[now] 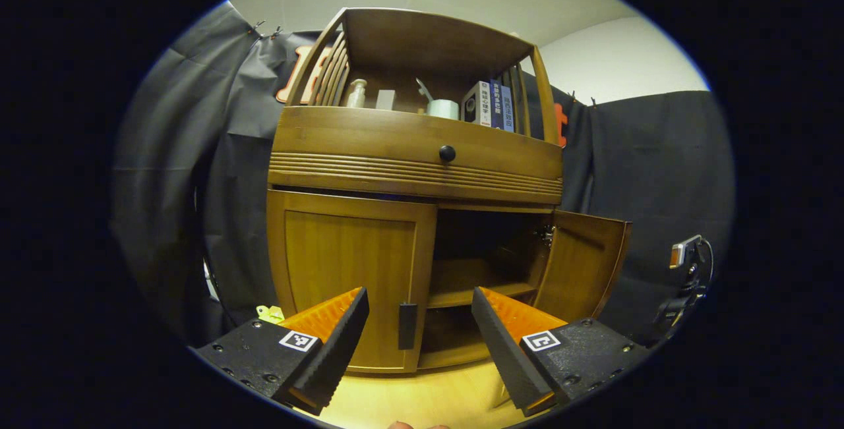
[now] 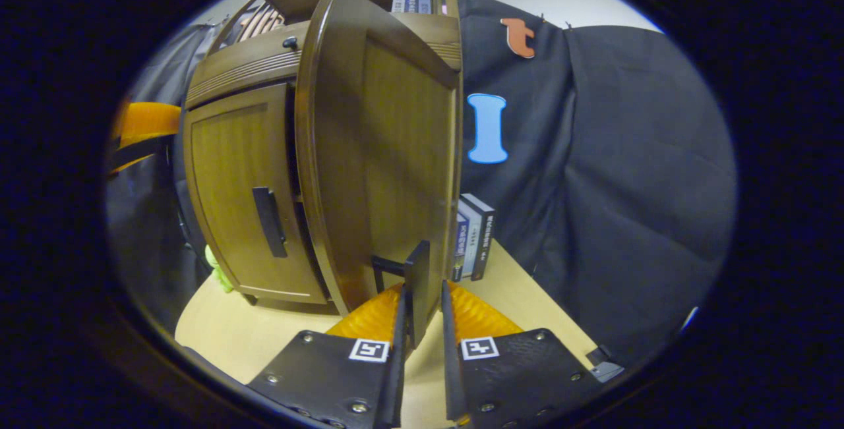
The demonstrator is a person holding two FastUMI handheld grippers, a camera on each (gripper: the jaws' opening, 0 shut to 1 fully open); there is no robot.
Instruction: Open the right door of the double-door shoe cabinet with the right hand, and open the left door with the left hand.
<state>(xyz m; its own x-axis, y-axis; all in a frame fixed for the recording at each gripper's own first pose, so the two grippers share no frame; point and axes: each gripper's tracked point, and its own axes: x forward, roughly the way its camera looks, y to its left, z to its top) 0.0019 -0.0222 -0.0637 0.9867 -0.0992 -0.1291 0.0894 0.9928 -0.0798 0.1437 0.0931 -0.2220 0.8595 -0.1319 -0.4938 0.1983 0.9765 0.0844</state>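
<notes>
- Step in hand: the brown wooden right door (image 2: 389,152) of the shoe cabinet (image 1: 415,145) stands swung open, and the right gripper (image 2: 422,314) looks clamped on its flat black pull handle (image 2: 417,290), though finger contact is hard to confirm.
- Next, the left gripper (image 1: 419,320), jaws spread, must close on the dark bar handle (image 1: 407,325) of the shut left door (image 1: 349,264) just ahead.
- Cabinet depths are shadowed.

Warm, dim indoor light (ceiling brighter overhead); strong fisheye bending at edges; focus sharp.
</notes>
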